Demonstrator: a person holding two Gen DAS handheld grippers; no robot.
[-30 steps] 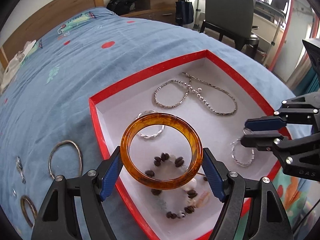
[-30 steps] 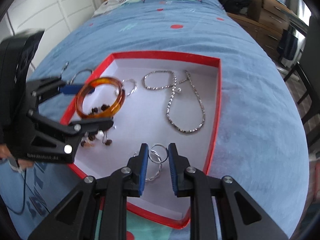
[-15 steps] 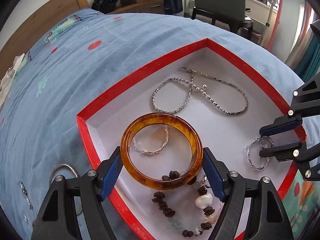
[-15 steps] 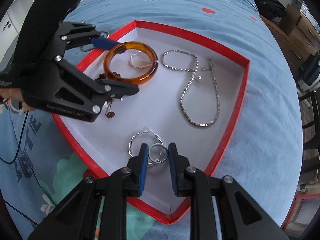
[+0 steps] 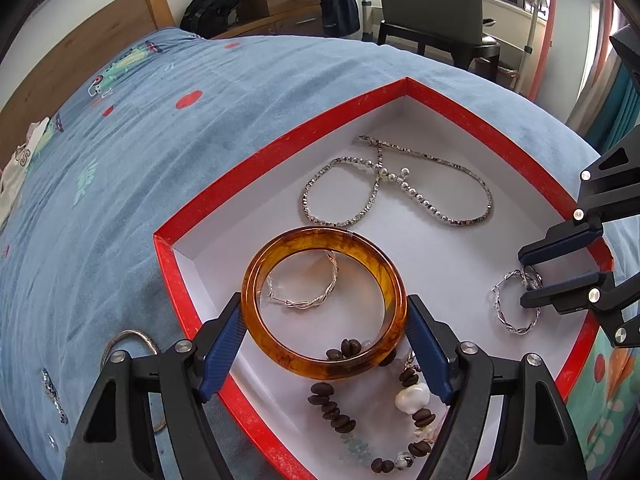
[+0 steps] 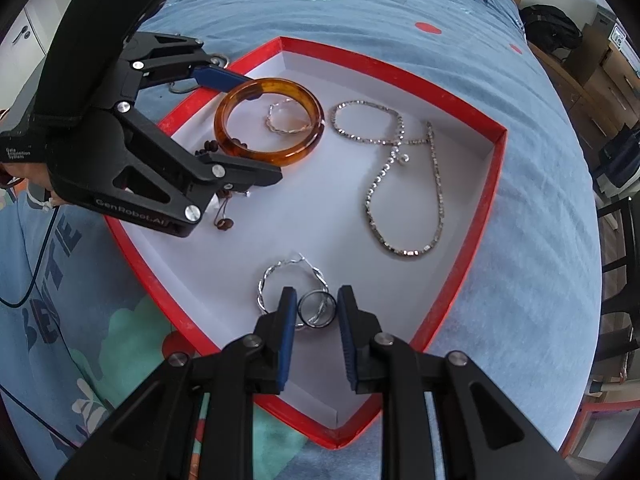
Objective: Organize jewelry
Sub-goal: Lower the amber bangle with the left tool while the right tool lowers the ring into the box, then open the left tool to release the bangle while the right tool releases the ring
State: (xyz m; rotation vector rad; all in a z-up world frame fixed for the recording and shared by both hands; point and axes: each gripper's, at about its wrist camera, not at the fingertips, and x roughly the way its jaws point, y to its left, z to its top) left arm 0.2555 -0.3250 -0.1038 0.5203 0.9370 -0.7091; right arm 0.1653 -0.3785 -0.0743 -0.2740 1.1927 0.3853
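Both tongs grip jewelry: left (image 5: 324,326) bangle (image 5: 324,304), right (image 6: 317,312) ring (image 6: 318,309).

Right gripper (image 6: 317,312): black, blue pads clamping a small dark metal ring (image 6: 317,309).
Beneath: twisted silver hoop earring (image 6: 267,280).
Left gripper (image 6: 250,132): gripping translucent amber bangle (image 6: 269,122).
Container: red-walled, white-floored box (image 6: 486,200).

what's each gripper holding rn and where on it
Left gripper clamps the amber bangle across its outer rim. Right gripper pinches the small silver ring by its edges.
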